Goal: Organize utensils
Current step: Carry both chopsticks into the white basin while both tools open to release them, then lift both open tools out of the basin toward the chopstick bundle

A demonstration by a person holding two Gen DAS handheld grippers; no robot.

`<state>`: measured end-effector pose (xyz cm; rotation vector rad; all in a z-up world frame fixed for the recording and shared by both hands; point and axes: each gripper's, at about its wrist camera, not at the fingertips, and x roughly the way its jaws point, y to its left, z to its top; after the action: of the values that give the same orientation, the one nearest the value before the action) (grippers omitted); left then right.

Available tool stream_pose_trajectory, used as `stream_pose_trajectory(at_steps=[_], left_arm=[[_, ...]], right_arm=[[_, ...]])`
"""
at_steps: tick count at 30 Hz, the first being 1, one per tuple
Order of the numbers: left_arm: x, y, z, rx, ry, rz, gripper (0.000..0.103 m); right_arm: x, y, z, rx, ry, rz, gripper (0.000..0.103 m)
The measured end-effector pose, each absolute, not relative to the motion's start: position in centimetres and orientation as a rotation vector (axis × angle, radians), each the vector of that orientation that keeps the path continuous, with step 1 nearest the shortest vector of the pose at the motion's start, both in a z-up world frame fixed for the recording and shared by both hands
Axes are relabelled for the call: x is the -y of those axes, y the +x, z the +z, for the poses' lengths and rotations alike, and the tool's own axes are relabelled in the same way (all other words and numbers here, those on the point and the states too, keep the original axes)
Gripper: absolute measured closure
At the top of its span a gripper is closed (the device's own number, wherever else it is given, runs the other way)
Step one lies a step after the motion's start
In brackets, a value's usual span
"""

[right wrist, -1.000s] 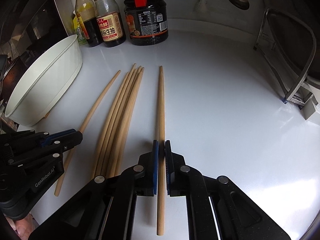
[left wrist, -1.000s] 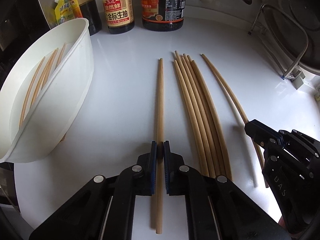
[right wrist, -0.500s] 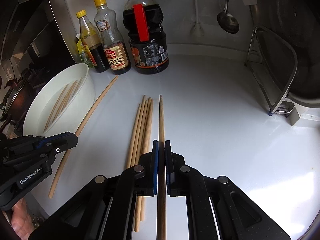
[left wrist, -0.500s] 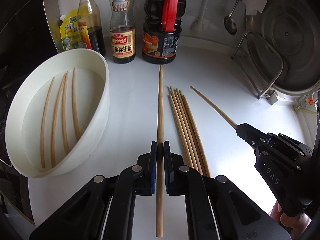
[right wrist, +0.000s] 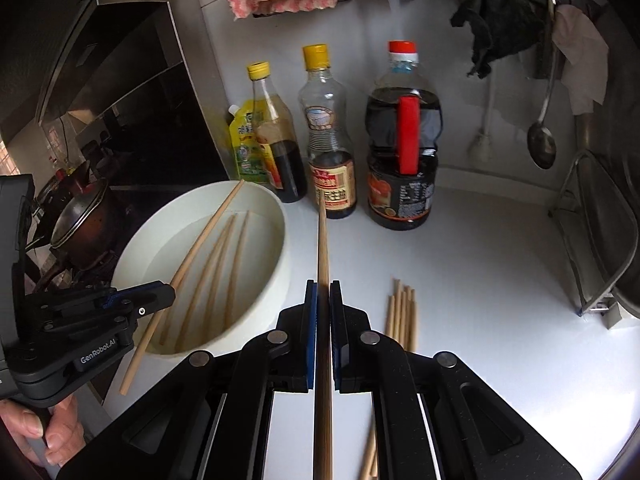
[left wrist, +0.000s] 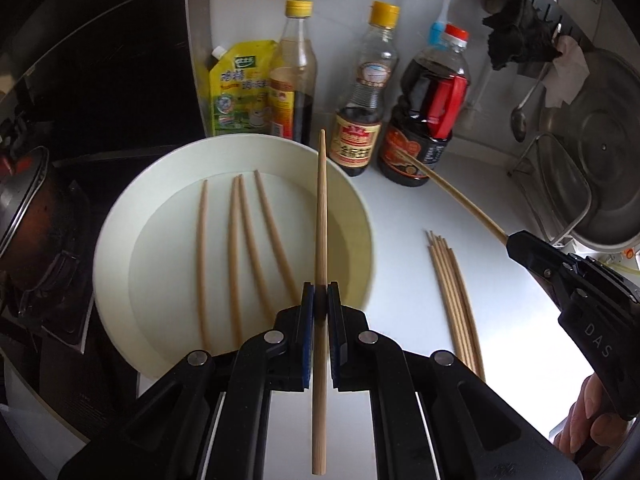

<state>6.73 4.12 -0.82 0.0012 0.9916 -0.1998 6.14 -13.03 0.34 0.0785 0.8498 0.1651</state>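
Observation:
My left gripper [left wrist: 320, 292] is shut on a wooden chopstick [left wrist: 321, 216] held in the air above the white bowl [left wrist: 120, 248]. Several chopsticks [left wrist: 234, 248] lie in the bowl's water. My right gripper [right wrist: 323, 290] is shut on another chopstick [right wrist: 323, 248], raised over the counter just right of the bowl [right wrist: 276, 280]. In the left wrist view the right gripper [left wrist: 510, 242] shows at the right with its chopstick [left wrist: 456, 196] pointing toward the bottles. The left gripper [right wrist: 170, 292] with its chopstick [right wrist: 200, 240] shows over the bowl in the right wrist view. A bundle of chopsticks [left wrist: 454, 296] lies on the counter.
Sauce bottles [left wrist: 360, 120] and a yellow pouch [left wrist: 236, 88] stand against the back wall. A dark pot [right wrist: 80, 216] sits on the stove left of the bowl. A metal rack [right wrist: 592, 232] and a large steel lid [left wrist: 600, 160] stand at the right. A ladle [right wrist: 542, 136] hangs on the wall.
Both grippers have lifted their chopsticks off the counter and risen. The left one has swung left over the bowl; the right one has moved toward the bowl too.

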Motion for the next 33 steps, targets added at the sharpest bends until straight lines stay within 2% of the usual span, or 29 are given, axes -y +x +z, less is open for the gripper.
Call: stream_pose_trajectory(at_steps=[7,13,29,31,33], left_arm=[[-11.1,9.8,-2.9,-1.032,-0.016,-0.085,0.096],[-14.1,12.6,-5.4,-1.082,-0.017,-0.074,0.096],[-15.5,14.5,-7.5,-1.133,-0.024,-0.114,0.095],[-15.6,14.5,-7.2,-1.128,-0.028,-0.108,0.087],[-15.8,14.4,-7.0,-1.123,-0.033,-0.101,0.066]], right_arm=[[4.9,10.9,-1.2,-0.881,0.047,0.28,0.097],[0.3,15.0,-4.1,-0.963,0.029,0.278,0.097],[-1.0,17.3,-8.1,-1.094,0.076,0.228,0.096],[-0.8,17.2,-7.8,-1.086,0.076,0.224,0.089],[-0.6,17.2,-7.5,-1.078,0.074,0.22,0.088]])
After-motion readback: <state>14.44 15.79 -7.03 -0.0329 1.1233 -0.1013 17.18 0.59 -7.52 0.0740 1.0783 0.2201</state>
